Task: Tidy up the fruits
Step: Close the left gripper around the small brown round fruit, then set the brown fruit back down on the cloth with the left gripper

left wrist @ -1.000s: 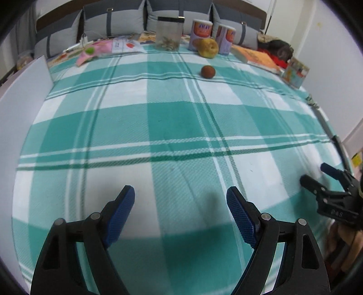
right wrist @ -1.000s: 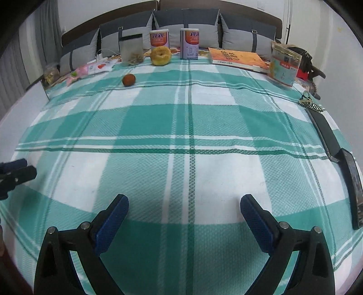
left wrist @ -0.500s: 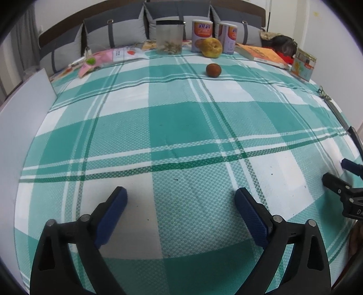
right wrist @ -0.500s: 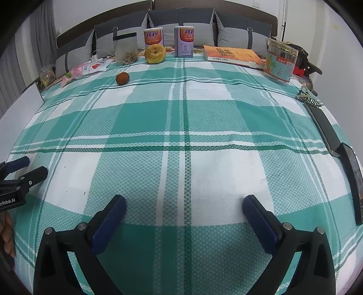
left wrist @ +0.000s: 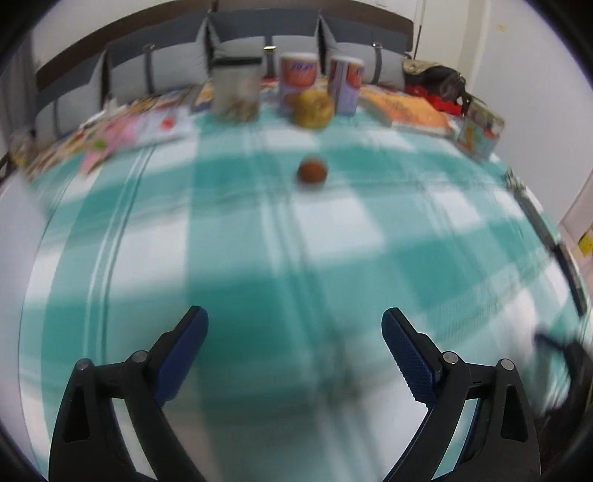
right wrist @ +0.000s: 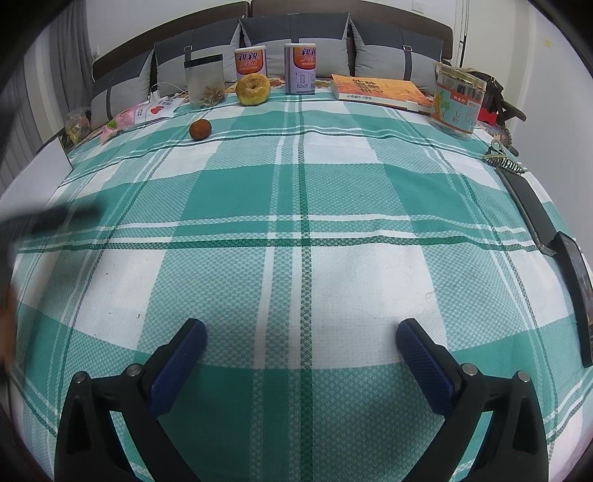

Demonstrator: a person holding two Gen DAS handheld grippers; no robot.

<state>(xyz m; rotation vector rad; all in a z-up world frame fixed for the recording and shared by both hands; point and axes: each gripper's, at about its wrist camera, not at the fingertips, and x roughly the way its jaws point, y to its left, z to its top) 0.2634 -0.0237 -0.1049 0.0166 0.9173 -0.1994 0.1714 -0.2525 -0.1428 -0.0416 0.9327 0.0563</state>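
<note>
We see two fruits on the bed, both at its far end and well apart from our tools; the small brown fruit (right wrist: 200, 129) lies alone on the checked bedspread (right wrist: 296, 207), and the larger yellow fruit (right wrist: 253, 89) sits behind it, just in front of two printed tins (right wrist: 300, 68) and beside a clear pouch (right wrist: 205, 81).

We judge the small one to be light, round and firm-skinned, so likely to roll if nudged on soft cloth; we would take it across its widest middle, pads on opposite sides, with gentle pressure. The yellow one looks wrinkled and dimpled at its centre, perhaps softer or dried; we would span its broad sides and avoid squeezing hard, since it may bruise or dent; its crowding by the tins leaves little room for a finger behind it.

Our left tool (left wrist: 294, 333) is spread wide and grasps nothing, its view smeared by motion; our right tool (right wrist: 301, 345) is likewise released and empty, hovering over the near cloth.

The bedspread is woven, teal and white, faintly creased, and yielding beneath; grey cushions (right wrist: 300, 29) line the headboard; an orange book (right wrist: 381, 91), a labelled jar (right wrist: 459, 100) and a dark strap (right wrist: 526, 200) lie along the right side; packets (right wrist: 148, 111) sit at the far left.
</note>
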